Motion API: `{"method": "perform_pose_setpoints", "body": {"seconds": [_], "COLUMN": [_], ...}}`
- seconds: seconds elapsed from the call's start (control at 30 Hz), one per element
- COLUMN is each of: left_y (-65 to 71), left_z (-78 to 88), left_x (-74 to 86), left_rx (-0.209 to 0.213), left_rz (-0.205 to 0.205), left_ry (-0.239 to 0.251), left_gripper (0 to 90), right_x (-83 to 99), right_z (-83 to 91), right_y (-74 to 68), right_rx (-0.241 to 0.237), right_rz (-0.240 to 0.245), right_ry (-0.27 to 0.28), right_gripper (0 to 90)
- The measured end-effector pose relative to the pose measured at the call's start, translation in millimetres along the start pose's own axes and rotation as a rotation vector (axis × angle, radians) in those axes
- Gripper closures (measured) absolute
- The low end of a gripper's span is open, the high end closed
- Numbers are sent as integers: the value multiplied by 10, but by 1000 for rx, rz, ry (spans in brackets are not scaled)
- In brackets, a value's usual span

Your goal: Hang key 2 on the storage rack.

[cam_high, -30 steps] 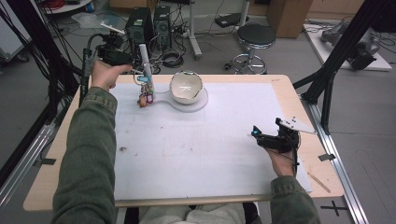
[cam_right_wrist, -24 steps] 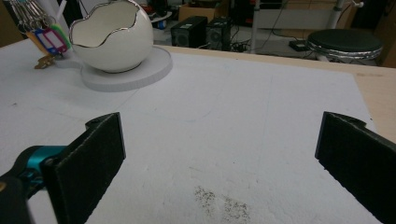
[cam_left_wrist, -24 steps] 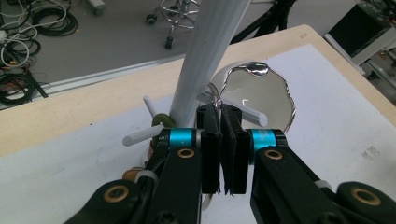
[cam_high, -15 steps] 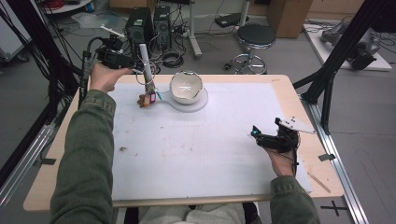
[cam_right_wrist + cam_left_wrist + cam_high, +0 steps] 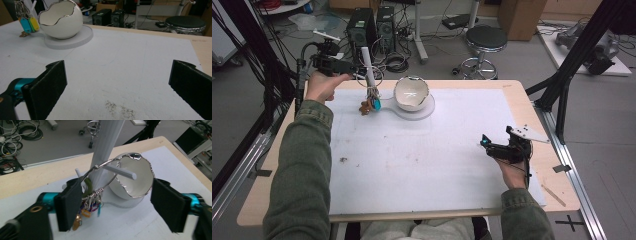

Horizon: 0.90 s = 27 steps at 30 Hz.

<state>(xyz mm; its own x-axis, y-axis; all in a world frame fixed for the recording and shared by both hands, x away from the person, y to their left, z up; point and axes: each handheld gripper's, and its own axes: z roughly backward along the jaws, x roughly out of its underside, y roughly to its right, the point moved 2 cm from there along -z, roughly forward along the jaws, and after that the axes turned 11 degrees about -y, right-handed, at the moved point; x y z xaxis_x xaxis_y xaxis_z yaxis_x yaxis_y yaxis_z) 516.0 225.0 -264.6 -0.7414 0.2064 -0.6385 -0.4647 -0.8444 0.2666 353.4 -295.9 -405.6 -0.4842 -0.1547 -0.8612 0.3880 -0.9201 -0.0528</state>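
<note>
so the left gripper (image 5: 117, 202) has just been opening its jaws, and now they stand wide apart with nothing pressed between the pads. a second ago the high view had that gripper tight up against the white post; now its fingers flank the post and the key ring (image 5: 103, 173) without squeezing either one. the ring looks hooked over the little grey peg (image 5: 120, 171) sticking out of the white post (image 5: 105, 142), and the bunch of keys and tags (image 5: 91, 203) dangles below it, just in front of the left pad. from the high view the same bunch (image 5: 372, 102) hangs beside the post, near the far left of the white mat (image 5: 422, 165).

my read: the hang is done and this is the let-go. the ring carries its own weight on the peg, so the job seems basically finished, pending the hand backing away without snagging the ring on a pad.

right next to the post sits the egg-shaped white bowl (image 5: 135, 177) with the silver jagged rim, on the stand's round base (image 5: 72, 40).

the right gripper (image 5: 117, 85) rests well apart at the near right of the mat, jaws spread wide and empty, pointing across toward the bowl.
</note>
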Motion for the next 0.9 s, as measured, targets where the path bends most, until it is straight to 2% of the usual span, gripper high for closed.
{"method": "perform_pose_setpoints", "body": {"seconds": [0.07, 0.23, 0.3, 0.37, 0.63, 0.73, 0.9], "left_y": [-1, 51, 80, 111, 123, 119, 153], "left_z": [24, 99, 111, 131, 208, 274, 337], "left_x": [6, 4, 13, 31, 147, 194, 299], "left_rx": [-20, 1, -11, -29, -15, 0, -10], "left_rz": [2, 10, 8, -2, -6, -7, -12], "left_ry": [0, 15, 4, 15, 37, 71, 80], "left_gripper": [143, 67, 19, 16, 16, 16, 16], "right_x": [0, -2, -2, -2, -3, -2, -3], "right_z": [-1, 1, 1, 3, 4, 2, 4], "right_y": [0, 7, 7, 6, 13, 8, 9], "right_rx": [0, 5, 6, 6, 9, 9, 9], "right_rz": [-1, -4, -5, -6, -3, -7, -9], "right_ry": [0, 2, 2, 3, 5, 2, 2], "right_gripper": [6, 5, 6, 5, 6, 5, 5]}}
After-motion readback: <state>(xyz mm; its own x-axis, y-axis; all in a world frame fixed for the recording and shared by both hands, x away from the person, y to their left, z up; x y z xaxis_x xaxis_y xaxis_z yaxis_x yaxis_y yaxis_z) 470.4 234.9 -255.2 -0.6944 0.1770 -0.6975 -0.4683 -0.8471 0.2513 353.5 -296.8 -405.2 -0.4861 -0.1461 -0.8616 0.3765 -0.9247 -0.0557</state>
